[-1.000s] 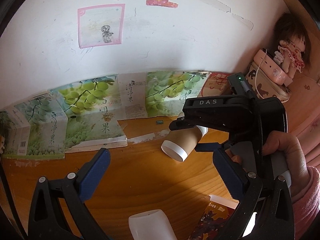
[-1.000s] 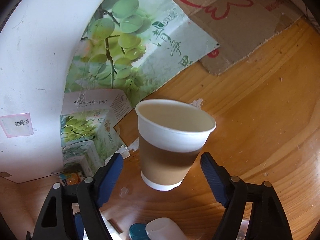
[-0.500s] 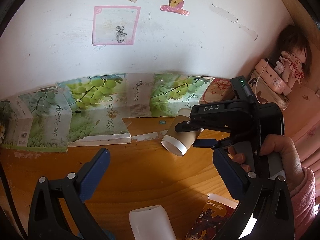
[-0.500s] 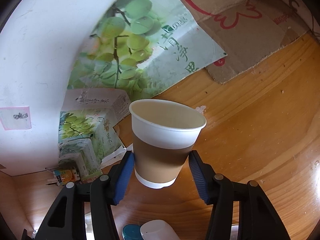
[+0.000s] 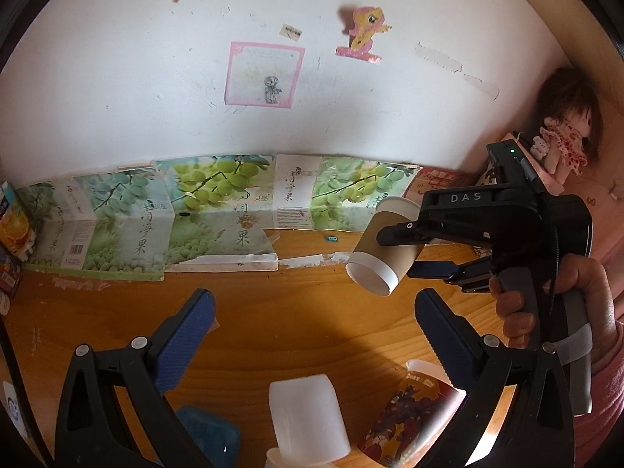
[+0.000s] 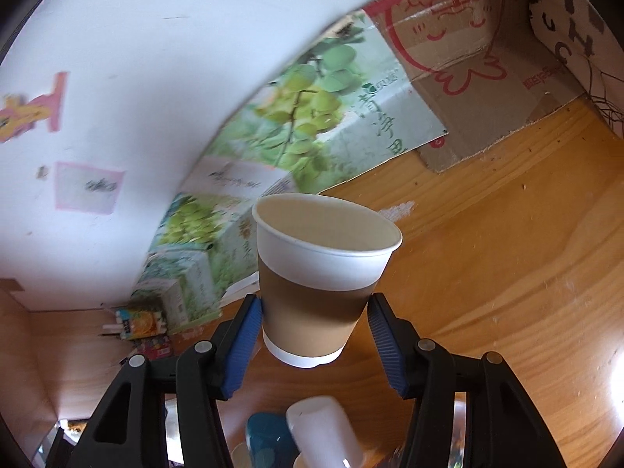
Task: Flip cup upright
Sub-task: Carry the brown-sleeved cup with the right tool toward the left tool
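Observation:
A white paper cup with a brown sleeve (image 6: 319,284) sits between the blue pads of my right gripper (image 6: 314,329), which is shut on its lower body. The cup is held in the air above the wooden table (image 6: 507,273). In the left wrist view the same cup (image 5: 384,247) is tilted, its bottom facing the camera, held by the black right gripper (image 5: 413,249) at the right. My left gripper (image 5: 312,331) is open and empty, low over the table, to the left of and below the cup.
Grape-printed cartons (image 5: 218,218) line the white wall at the back. A white plastic cup (image 5: 308,417), a printed cup (image 5: 413,409) and a teal lid (image 5: 210,433) lie near the front edge. A doll (image 5: 565,124) sits at the far right.
My right gripper closed from open onto the cup's lower body. The cup has risen and tilted. The left gripper's view has risen a little.

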`<control>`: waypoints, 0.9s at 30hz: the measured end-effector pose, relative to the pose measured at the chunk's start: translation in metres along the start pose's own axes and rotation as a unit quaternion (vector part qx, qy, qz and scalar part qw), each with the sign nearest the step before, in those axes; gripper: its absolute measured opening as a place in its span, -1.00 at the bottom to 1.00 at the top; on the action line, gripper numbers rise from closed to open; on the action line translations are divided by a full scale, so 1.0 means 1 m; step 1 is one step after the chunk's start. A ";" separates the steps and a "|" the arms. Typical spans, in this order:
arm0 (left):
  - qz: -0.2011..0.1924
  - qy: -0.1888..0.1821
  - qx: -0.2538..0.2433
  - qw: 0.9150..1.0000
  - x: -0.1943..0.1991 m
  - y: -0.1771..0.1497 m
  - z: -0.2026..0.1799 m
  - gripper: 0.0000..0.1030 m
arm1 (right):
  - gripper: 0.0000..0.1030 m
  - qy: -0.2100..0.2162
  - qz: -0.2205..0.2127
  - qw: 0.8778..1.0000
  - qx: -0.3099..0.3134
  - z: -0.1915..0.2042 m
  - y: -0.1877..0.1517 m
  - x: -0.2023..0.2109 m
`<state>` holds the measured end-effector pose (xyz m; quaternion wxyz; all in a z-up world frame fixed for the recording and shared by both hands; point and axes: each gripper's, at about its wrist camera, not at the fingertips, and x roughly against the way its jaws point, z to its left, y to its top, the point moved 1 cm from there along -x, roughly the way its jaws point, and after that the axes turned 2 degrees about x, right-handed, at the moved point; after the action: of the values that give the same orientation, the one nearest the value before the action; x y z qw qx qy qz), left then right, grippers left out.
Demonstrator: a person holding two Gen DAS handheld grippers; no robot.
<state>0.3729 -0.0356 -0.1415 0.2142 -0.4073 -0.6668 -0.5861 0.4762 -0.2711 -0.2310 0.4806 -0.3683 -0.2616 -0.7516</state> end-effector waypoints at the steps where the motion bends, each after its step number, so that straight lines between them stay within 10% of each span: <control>1: -0.002 -0.001 0.002 1.000 0.006 -0.001 0.000 0.99 | 0.10 0.005 0.001 1.000 0.004 0.003 -0.004 0.004; 27: -0.059 0.020 0.019 0.998 0.159 -0.111 -0.002 0.99 | 0.11 -0.047 -0.002 0.984 0.171 0.040 -0.192 0.099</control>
<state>0.1925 0.0110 -0.0868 0.2007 -0.3515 -0.6964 -0.5927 0.2857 -0.2168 -0.1354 0.5225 -0.3151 -0.4088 -0.6786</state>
